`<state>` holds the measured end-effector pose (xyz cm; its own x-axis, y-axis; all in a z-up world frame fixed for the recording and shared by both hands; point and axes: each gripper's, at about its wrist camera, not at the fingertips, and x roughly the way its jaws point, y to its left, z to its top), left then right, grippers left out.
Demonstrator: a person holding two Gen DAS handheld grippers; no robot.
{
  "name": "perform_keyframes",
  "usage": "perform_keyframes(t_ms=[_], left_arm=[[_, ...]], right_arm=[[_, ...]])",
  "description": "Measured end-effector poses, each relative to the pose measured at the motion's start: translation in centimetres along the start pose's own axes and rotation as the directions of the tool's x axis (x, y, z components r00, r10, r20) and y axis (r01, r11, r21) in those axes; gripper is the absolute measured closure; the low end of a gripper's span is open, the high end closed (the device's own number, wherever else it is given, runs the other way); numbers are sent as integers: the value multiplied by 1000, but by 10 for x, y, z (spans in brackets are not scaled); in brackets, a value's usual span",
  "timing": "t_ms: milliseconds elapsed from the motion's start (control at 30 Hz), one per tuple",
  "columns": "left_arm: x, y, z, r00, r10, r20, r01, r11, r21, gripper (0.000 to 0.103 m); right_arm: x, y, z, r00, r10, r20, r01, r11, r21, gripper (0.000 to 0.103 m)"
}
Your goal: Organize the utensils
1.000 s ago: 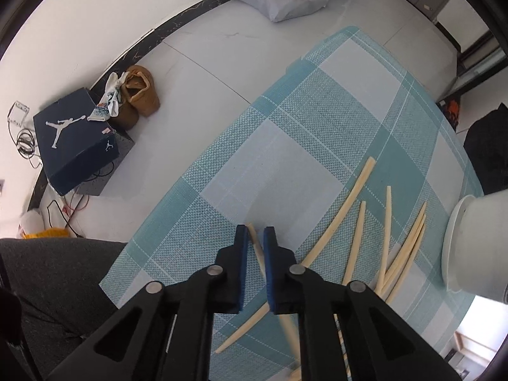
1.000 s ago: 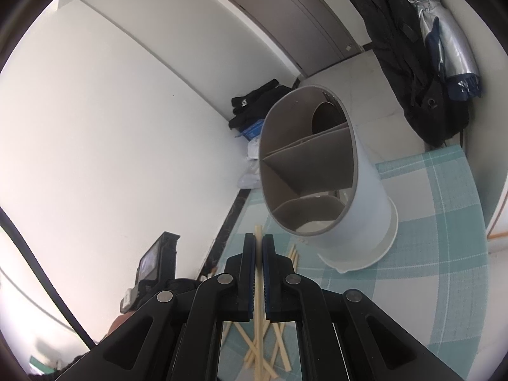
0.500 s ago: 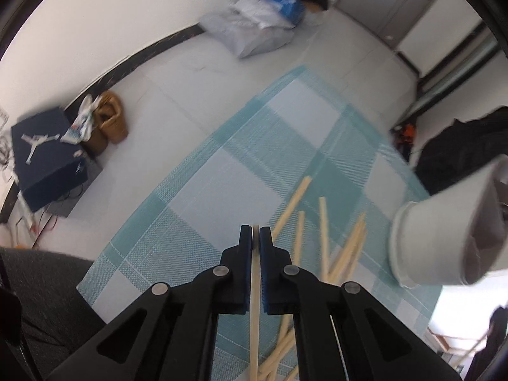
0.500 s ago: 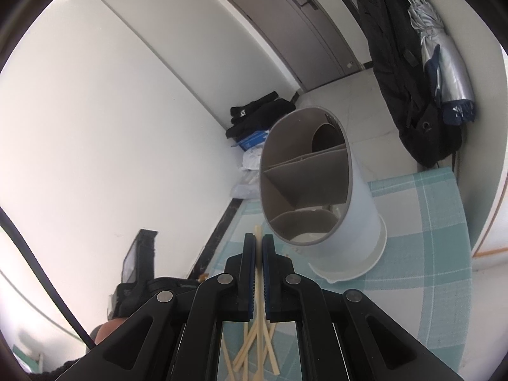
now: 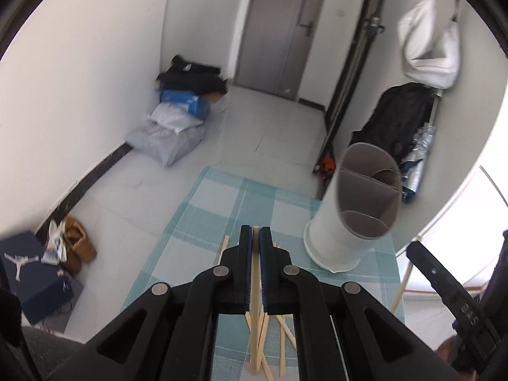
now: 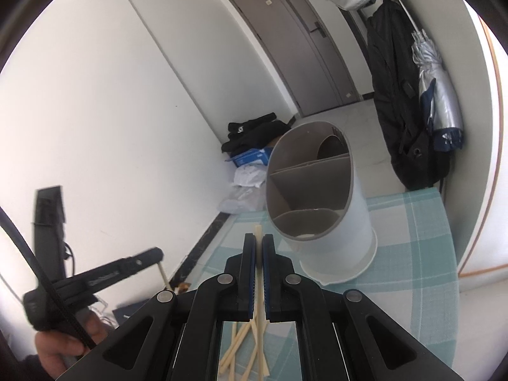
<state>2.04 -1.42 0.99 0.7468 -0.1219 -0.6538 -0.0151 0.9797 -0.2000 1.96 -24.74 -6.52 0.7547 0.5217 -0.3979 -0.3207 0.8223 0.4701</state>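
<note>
We see a grey door at the back, a pile of bags by the left wall, a navy shoebox with brown shoes beside it, black coat and folded umbrella hanging right, a white bag above.

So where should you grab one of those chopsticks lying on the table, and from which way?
Probably near the middle of a loose chopstick, coming straight down from above. It lies flat on the checked tablecloth, so only the top is free, and it is thin, so the fingers should close across its width. Pick one at the pile's edge, since several cross each other. Both the left gripper and right gripper already hold one.
</note>
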Motion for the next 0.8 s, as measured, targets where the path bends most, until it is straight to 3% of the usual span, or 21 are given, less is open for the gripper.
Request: perform_keyframes(t_ms=[500,800], left_arm=[[-35,-5,-2,995,-94,38,92,995,50,102],[-51,-12,18,986,-156,59,153,987,49,102]], right_arm=[[-39,29,3,995,-48,92,53,997,-51,100],[-49,33,17,991,-45,125,51,998,-46,100]])
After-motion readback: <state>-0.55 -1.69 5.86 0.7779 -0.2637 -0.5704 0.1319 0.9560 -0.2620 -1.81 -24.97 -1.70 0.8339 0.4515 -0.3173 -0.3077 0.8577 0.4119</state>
